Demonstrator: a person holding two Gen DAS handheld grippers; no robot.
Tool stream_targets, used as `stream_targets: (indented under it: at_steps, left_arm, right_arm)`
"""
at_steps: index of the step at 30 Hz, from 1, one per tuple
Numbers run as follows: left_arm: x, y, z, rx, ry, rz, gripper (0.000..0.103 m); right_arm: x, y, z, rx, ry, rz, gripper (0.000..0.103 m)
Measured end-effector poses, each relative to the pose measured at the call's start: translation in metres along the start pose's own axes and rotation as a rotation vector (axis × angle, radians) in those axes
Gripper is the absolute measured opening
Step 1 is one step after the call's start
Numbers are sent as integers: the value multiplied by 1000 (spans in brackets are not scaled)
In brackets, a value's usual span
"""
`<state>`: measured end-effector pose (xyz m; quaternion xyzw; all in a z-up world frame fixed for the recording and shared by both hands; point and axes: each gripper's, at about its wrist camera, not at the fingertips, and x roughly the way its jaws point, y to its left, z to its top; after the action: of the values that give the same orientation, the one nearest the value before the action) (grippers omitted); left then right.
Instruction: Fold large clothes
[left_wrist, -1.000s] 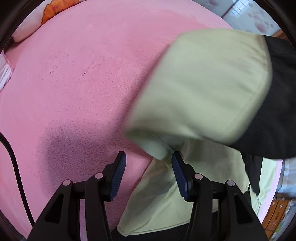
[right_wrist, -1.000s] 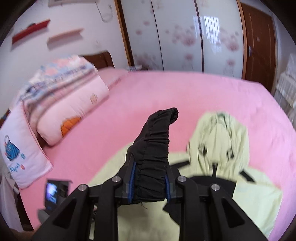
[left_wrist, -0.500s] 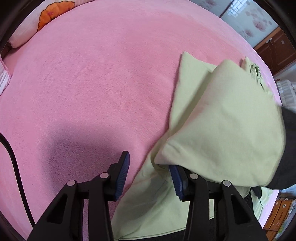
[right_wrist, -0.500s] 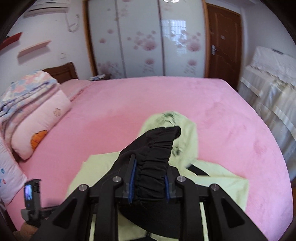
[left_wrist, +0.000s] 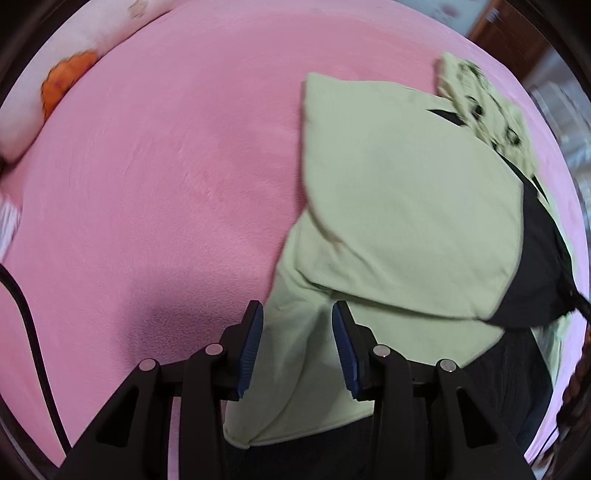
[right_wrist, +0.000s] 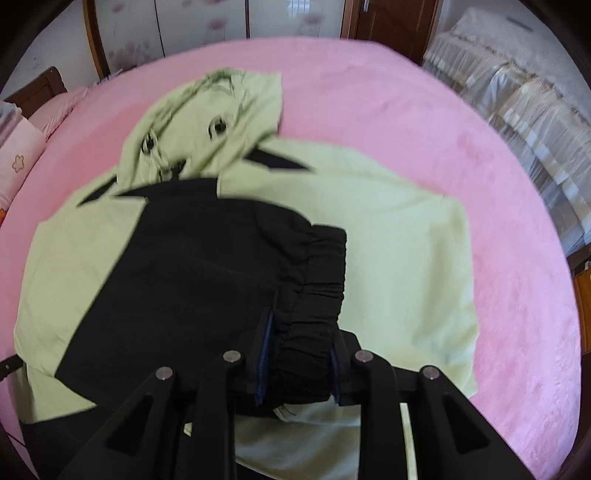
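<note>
Now my right gripper (right_wrist: 299, 354) pinches the black cuff (right_wrist: 314, 280) of the sleeve laid across the green hoodie (right_wrist: 402, 236) on the pink bed (right_wrist: 480, 155); my left gripper (left_wrist: 297, 347), narrowing, straddles the hoodie's near edge without pressing, the hood pointing away.

Left wrist view: steeply downward, close above the near left edge of the hoodie (left_wrist: 399, 206) on the pink bed (left_wrist: 166, 184). Right wrist view: downward and forward, taking in the whole garment, wardrobe (right_wrist: 177, 33) beyond. Shared: hoodie body, hood, black sleeve.
</note>
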<state>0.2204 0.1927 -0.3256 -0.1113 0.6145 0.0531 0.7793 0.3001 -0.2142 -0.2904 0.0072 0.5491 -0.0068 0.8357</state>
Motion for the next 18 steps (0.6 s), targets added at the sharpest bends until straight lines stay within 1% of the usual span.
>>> stream_targets:
  at_steps: [1,2,3,5,7,8,10,14,15,16,18]
  left_arm:
    - [-6,-3,2,18,-3,-7,37]
    - [-12,-5,5,35,-8,-14,37]
    - [-19,-10,11,52,-17,-26,38]
    - [-28,-16,26,69,-35,-42,38]
    - [-33,-18,41,72,-52,-57,41]
    - [-32,-21,52,74,-59,-61,45]
    - [-24,-25,73,79,-60,-70,46]
    - [8,-27,119,86,-29,-84,46]
    - [20,-28,134,72,-23,-63,46]
    - [31,-28,147,57,-19,-58,46]
    - [47,-26,166,27,-4,-69,46]
  right_arm:
    - [-3,-5,-1,17,-1,22,32]
    - [-7,-11,-1,37,-5,43,39]
    - [-13,-17,0,63,-15,63,42]
    - [-23,-29,2,111,-48,94,55]
    - [-28,-38,9,144,-65,114,56]
    - [-27,-42,13,152,-66,120,56]
    - [-20,-45,22,149,-49,125,56]
    - [13,-42,41,126,6,143,56]
    - [21,-43,45,126,19,150,56]
    - [28,-43,48,129,32,162,56]
    - [38,-45,51,144,46,182,56]
